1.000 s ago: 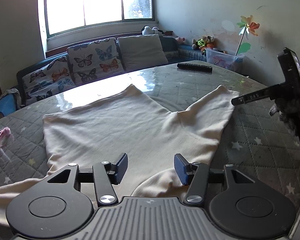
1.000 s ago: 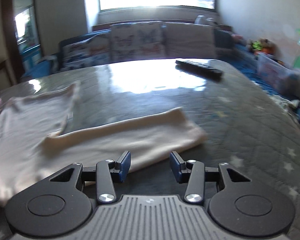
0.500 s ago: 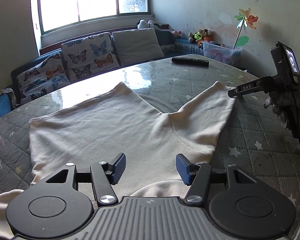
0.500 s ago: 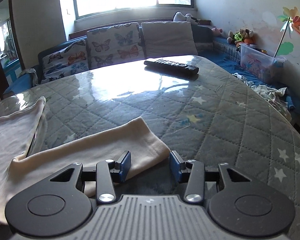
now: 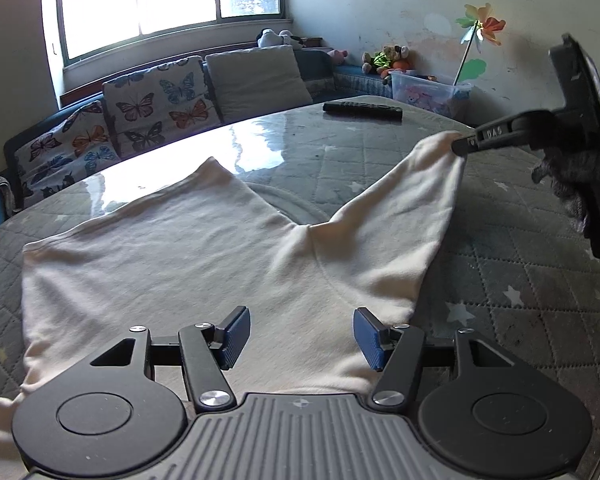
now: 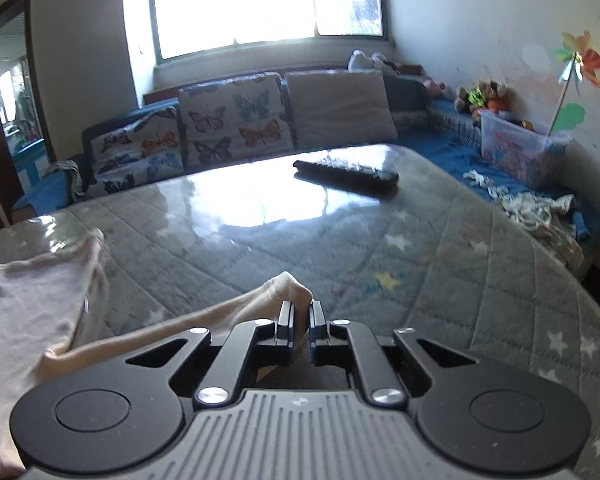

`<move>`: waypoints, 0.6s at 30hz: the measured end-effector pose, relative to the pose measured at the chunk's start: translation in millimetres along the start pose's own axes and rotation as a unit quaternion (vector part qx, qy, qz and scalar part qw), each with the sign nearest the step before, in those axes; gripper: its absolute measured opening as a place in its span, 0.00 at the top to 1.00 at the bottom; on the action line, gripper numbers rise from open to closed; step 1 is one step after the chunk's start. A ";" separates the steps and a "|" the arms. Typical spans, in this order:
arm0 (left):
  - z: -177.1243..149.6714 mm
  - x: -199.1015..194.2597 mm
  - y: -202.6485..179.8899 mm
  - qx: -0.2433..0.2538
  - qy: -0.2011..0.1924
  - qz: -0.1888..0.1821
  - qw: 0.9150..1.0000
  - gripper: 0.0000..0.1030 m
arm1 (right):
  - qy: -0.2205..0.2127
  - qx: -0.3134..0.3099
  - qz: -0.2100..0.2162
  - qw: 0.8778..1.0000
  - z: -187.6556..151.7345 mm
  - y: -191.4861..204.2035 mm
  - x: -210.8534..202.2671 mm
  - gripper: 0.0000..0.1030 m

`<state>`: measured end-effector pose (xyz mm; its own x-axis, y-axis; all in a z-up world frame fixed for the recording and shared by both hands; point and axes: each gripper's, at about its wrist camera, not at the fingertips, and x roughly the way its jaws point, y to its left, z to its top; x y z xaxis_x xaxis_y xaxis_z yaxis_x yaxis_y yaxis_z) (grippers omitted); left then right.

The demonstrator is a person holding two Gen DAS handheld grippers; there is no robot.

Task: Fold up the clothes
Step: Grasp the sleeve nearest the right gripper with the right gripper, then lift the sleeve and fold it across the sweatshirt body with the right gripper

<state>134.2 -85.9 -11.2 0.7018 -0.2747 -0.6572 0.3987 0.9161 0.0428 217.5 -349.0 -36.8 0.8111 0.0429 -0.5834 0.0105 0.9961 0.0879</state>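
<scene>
Pinching the cuff end of 1 sleeve (image 6: 284,286), the right tool (image 6: 300,318) has its 2 fingers closed on the cloth, with a small tuft of cream fabric poking out past the tips. From the left wrist view that same tool (image 5: 462,146) grips the far tip of the sleeve (image 5: 412,208), which looks raised slightly off the tabletop (image 5: 340,160). The left tool (image 5: 300,336) hovers with its jaws spread wide and nothing between them, just above the near part of the cream shirt (image 5: 160,264). This garment lies spread on the quilted, star-printed tabletop, body to the left and sleeve reaching out to the right. The step in hand appears to be the first sleeve fold: the cuff is secured but not yet carried over. The next move likely calls for drawing the sleeve inward across the body, while the left tool pins or grips the near edge so the shirt does not slide on the glossy cover. Counted: 1 shirt, 2 tools, 1 black remote (image 5: 362,109) at the far side, well apart from the cloth, and 1 pinwheel (image 5: 480,28) against the wall.
</scene>
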 end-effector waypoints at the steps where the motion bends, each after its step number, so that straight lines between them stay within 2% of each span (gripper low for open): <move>1: 0.3 2.5 -1.3 0.001 0.002 -0.002 1.000 0.41 | -0.001 -0.003 0.003 1.000 2.6 1.2 -2.0 0.94; 10: -1.1 11.4 -8.0 0.008 0.004 -0.010 1.000 0.41 | -0.037 -0.016 0.054 0.998 38.9 24.6 -45.1 0.95; 15: -3.6 -15.4 5.6 -0.004 -0.019 -0.005 1.000 0.41 | -0.059 -0.053 0.104 0.991 57.6 63.4 -77.9 0.95; 18: -9.2 -35.9 20.7 -0.017 -0.031 0.011 0.999 0.41 | -0.065 -0.075 0.137 0.986 62.2 91.9 -91.6 0.95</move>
<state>111.8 -54.5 6.4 0.7454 -0.2710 -0.6091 0.3635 0.9311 0.0307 180.6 -266.2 74.9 0.8398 0.3109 -0.4450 -0.2977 0.9493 0.1014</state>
